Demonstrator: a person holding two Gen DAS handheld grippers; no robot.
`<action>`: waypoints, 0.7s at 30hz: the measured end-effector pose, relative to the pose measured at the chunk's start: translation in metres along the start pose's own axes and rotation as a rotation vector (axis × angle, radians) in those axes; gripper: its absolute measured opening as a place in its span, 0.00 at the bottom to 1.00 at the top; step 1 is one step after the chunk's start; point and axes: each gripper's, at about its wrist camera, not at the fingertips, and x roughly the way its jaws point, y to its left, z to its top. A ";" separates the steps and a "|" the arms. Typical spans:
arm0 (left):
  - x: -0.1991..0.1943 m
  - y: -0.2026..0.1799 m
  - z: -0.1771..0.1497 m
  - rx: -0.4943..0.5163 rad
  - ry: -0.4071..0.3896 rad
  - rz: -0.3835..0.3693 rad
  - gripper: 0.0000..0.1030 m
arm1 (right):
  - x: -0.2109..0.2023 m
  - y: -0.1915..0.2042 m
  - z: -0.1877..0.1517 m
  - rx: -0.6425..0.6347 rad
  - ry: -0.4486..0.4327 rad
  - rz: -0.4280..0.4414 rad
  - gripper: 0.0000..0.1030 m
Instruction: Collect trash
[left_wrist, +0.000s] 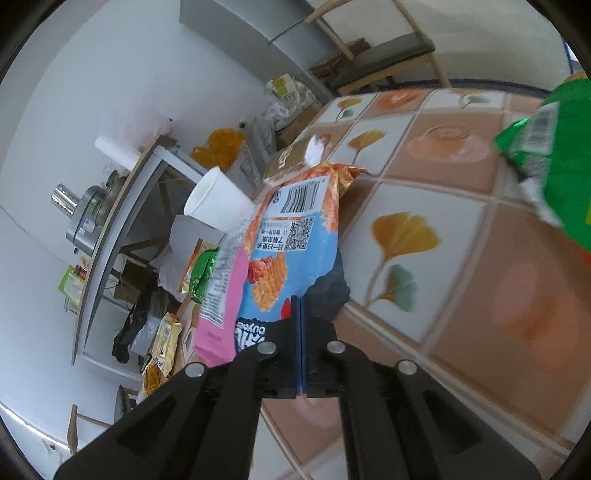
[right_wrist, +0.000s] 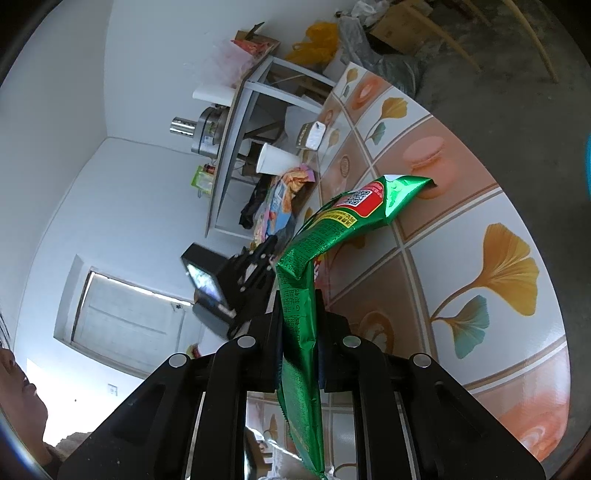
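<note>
**Wrappers gathered at the tiled table**

The left gripper (left_wrist: 300, 306) is seen pressed together at the blue snack packet (left_wrist: 291, 236), piled by the table's (left_wrist: 461, 206) edge beside a paper cup (left_wrist: 218, 203). A green wrapper (right_wrist: 306, 295) is pinched in the right gripper (right_wrist: 299, 306).

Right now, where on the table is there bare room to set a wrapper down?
Free: the patterned tablecloth between the blue snack bag and the green wrapper. Crowded: the edge by the white paper cup and tissue box.
</note>
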 end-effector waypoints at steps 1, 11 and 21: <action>-0.007 0.001 -0.001 -0.011 -0.002 -0.012 0.00 | -0.001 0.001 0.000 -0.004 -0.001 -0.006 0.12; -0.140 0.060 -0.024 -0.413 -0.065 -0.368 0.00 | -0.005 0.005 -0.002 -0.014 -0.016 -0.025 0.12; -0.124 0.130 -0.072 -0.873 0.002 -0.565 0.32 | -0.001 0.014 -0.010 -0.030 -0.009 -0.025 0.12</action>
